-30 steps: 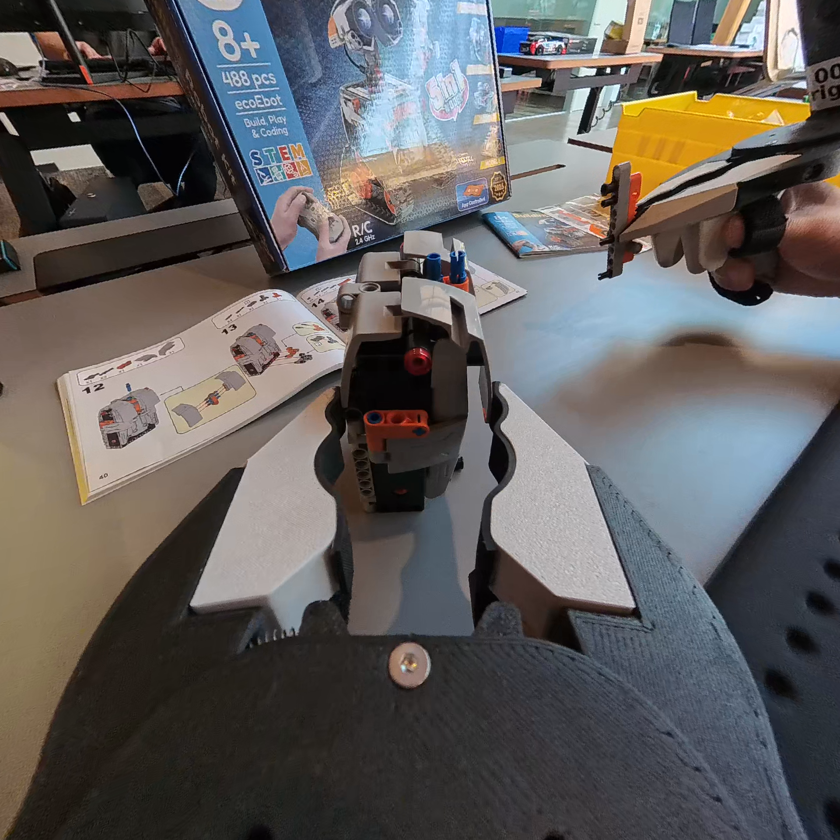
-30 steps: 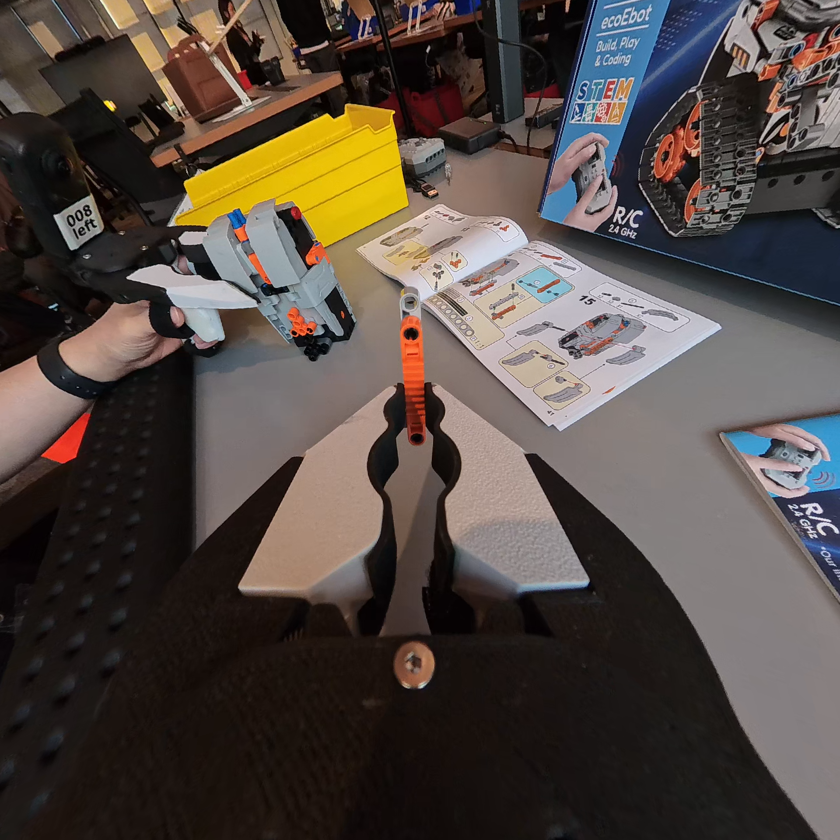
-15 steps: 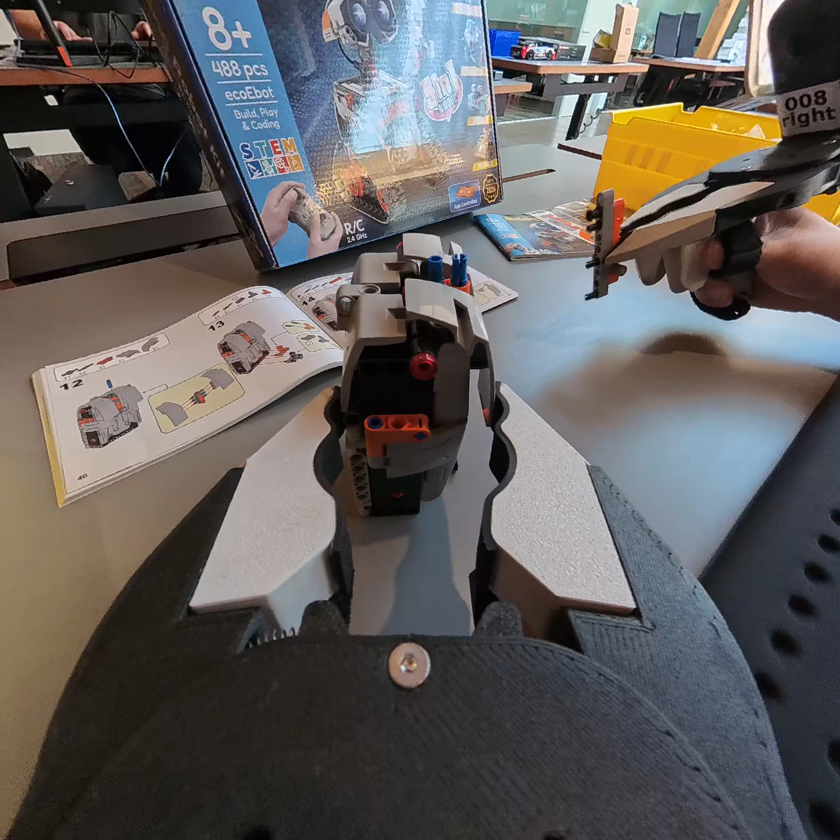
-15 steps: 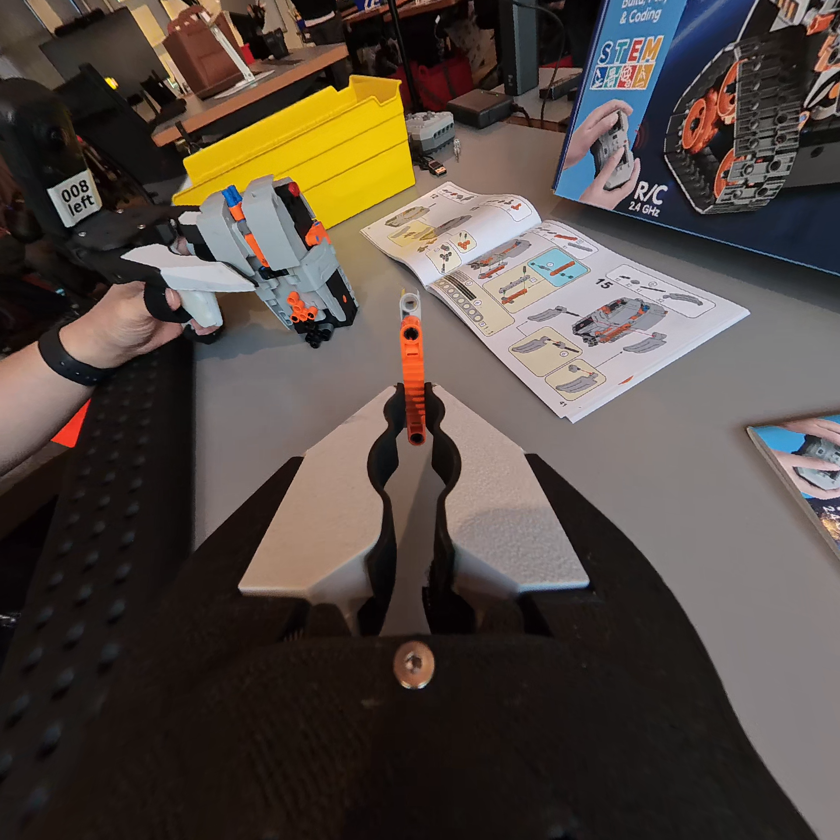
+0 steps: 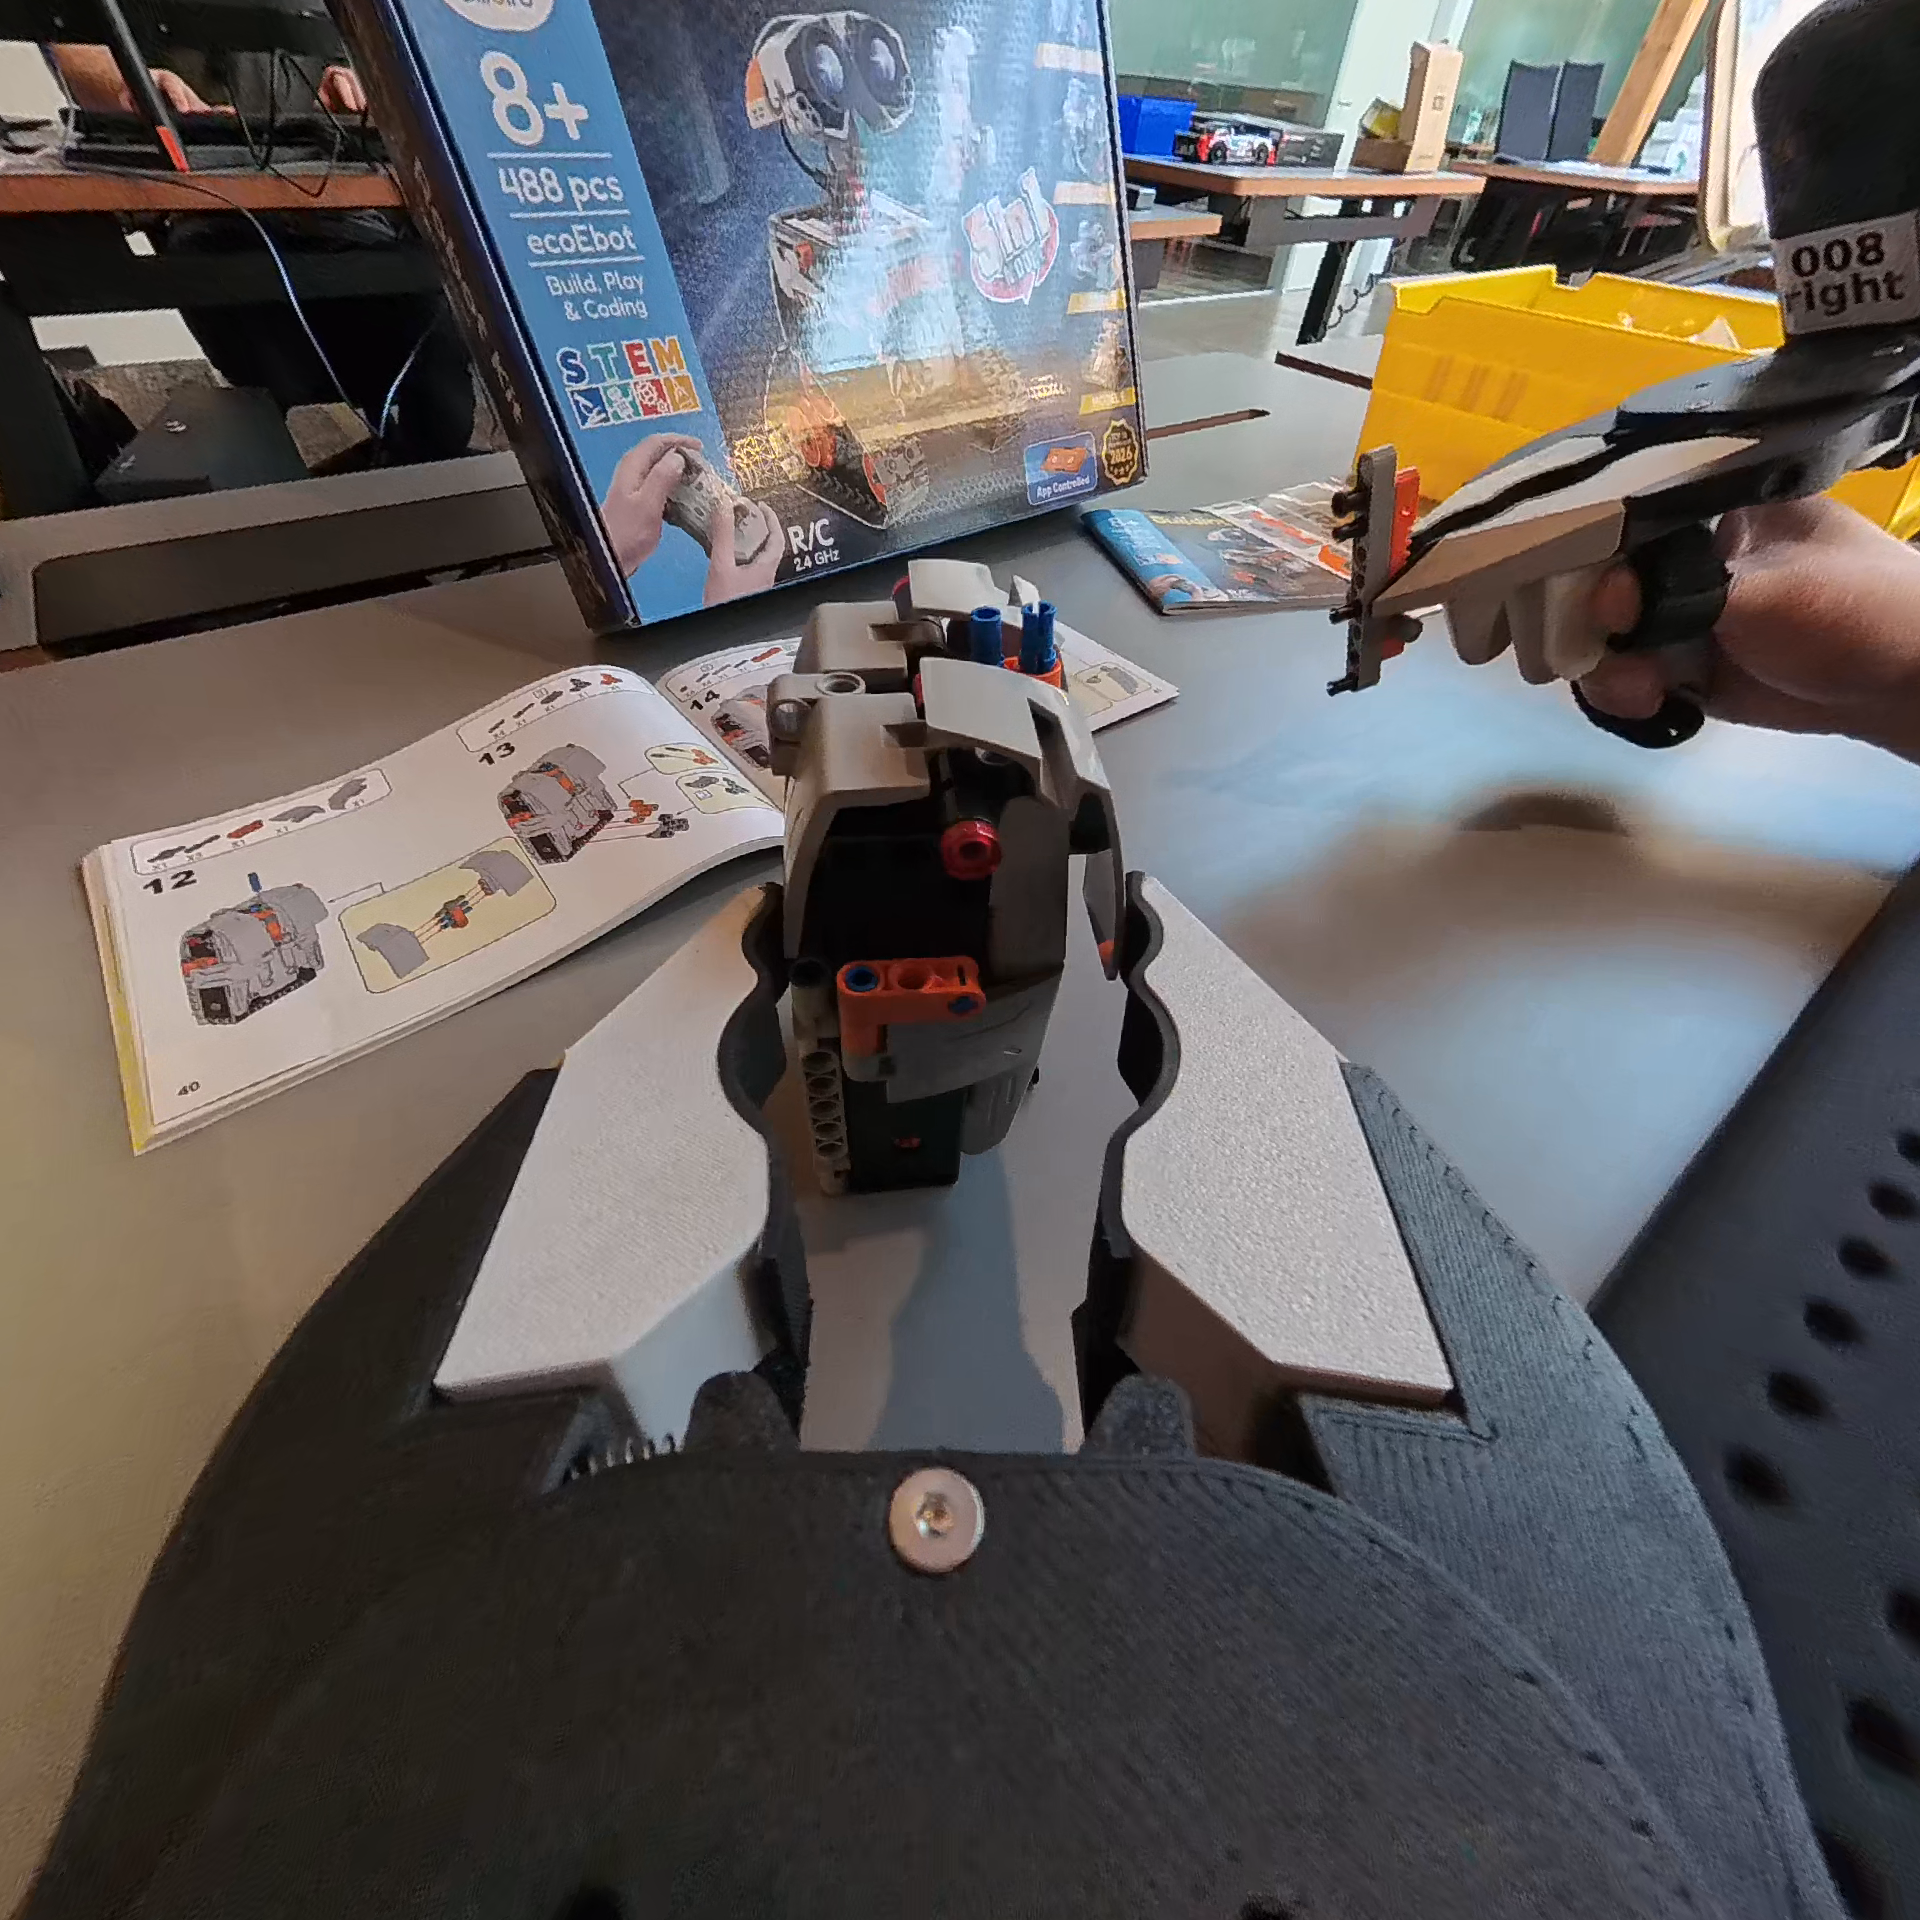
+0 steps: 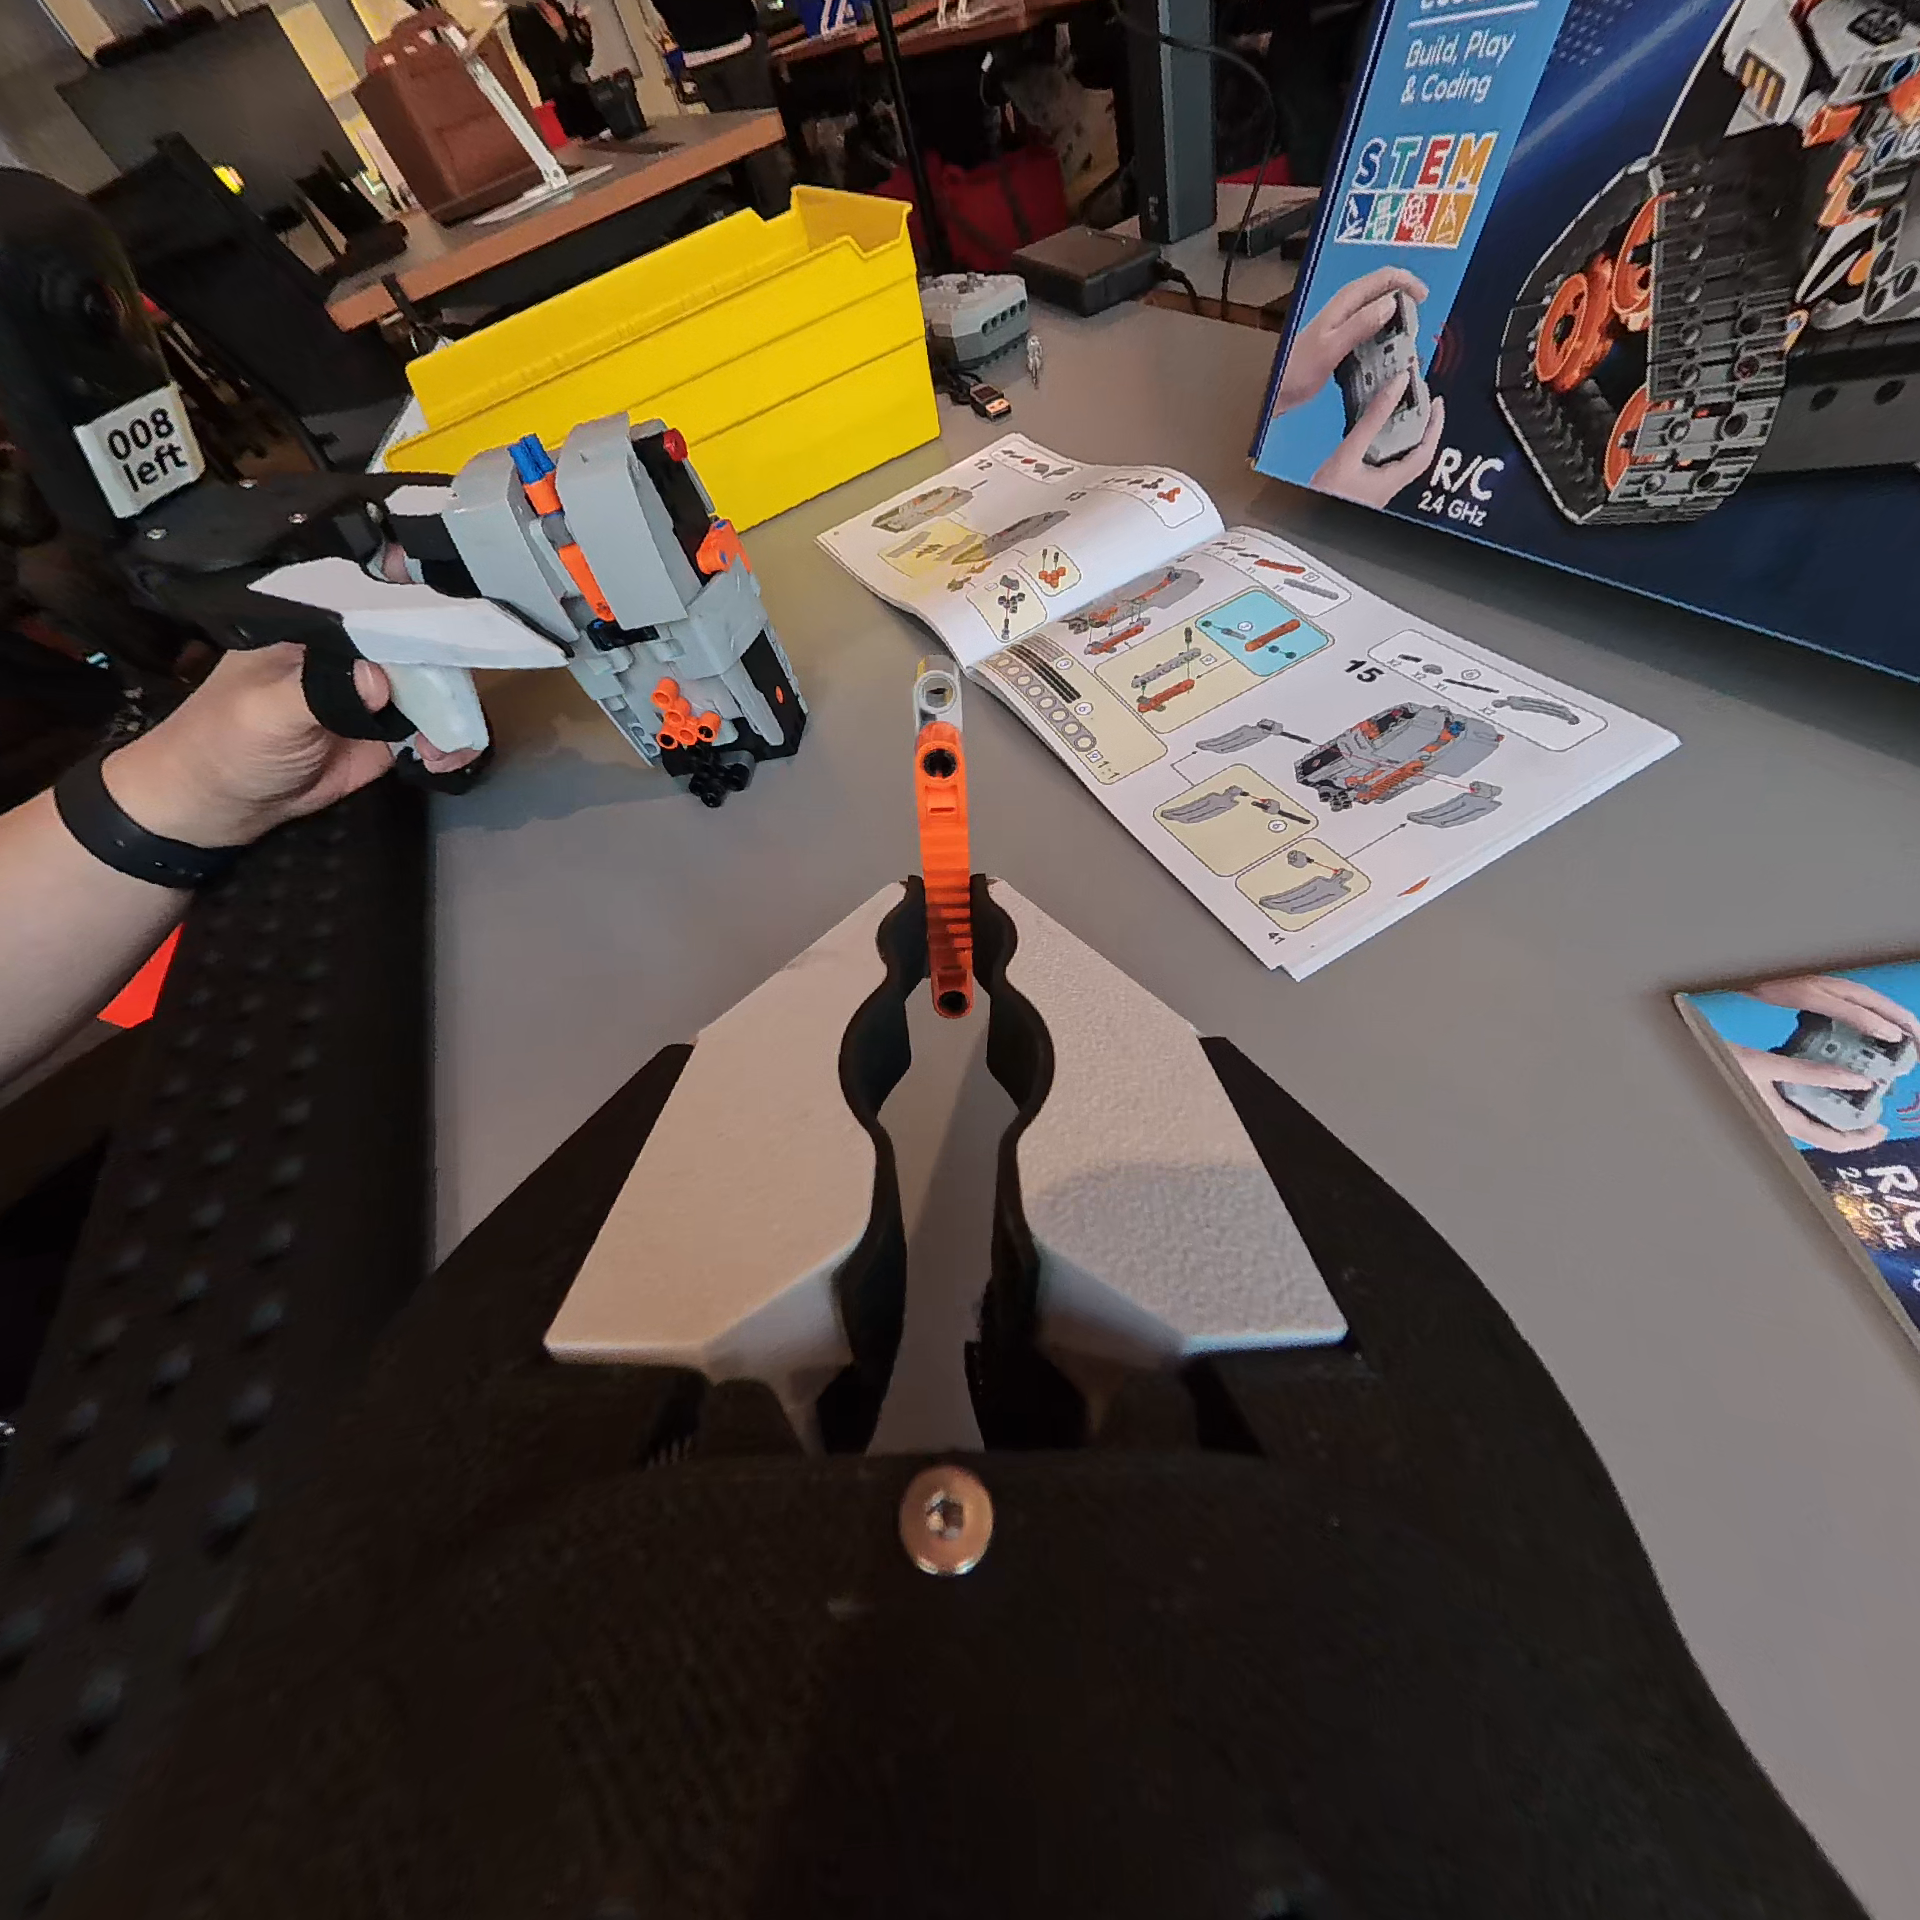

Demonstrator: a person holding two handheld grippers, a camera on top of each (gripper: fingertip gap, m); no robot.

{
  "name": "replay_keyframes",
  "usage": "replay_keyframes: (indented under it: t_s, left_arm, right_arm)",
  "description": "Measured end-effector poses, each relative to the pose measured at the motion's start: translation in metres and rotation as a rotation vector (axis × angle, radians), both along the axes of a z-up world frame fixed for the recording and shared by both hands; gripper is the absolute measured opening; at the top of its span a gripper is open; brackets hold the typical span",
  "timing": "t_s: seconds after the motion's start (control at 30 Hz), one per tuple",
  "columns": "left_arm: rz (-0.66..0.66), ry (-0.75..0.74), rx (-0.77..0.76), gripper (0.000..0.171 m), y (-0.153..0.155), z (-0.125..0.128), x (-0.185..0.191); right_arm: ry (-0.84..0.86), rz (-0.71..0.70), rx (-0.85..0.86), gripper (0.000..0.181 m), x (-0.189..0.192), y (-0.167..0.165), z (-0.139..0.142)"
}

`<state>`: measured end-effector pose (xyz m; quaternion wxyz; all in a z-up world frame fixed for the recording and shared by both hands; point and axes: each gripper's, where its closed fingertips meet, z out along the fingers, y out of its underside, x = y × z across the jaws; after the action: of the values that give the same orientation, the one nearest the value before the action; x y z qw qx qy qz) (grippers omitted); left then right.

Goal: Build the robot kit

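Observation:
My left gripper is shut on a grey, black and orange brick-built robot body, held upright with its base on or just above the grey table. It also shows in the right wrist view, at the left, held by a hand. My right gripper is shut on a thin orange and grey beam piece that sticks out forward above the table. In the left wrist view that gripper holds the beam upright in the air, to the right of the robot body and apart from it.
An open instruction booklet lies on the table. A large blue kit box stands behind it. A yellow bin stands at the back. A closed blue booklet lies at right. A black perforated mat lies beside the table. There is about 20 cm between the tips of the two grippers.
Both grippers have shifted slightly; the right gripper with the beam sits a little lower and nearer the robot body in the left wrist view. Both grips are unchanged.

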<state>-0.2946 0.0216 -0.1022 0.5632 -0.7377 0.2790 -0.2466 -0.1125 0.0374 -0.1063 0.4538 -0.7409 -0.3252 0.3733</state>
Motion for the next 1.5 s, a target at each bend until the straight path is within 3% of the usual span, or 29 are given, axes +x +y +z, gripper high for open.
replay_keyframes:
  t_s: [0.33,1.1,1.3,1.5]
  left_arm:
    - [0.036,-0.081,-0.064,0.065,0.001,0.003,0.003]
    - [0.012,-0.060,-0.044,0.064,0.002,-0.001,0.003]
    - [0.023,-0.130,-0.088,0.064,0.004,0.001,-0.003]
    - [0.024,-0.190,-0.121,0.064,0.007,0.003,-0.007]
  right_arm:
    - [0.010,-0.013,0.004,0.007,0.003,0.003,0.001]
    - [-0.013,-0.007,0.039,0.007,-0.002,0.000,0.005]
    - [0.078,-0.025,0.055,0.007,-0.015,-0.004,0.029]
    - [0.075,0.018,0.045,0.007,-0.036,-0.020,0.029]
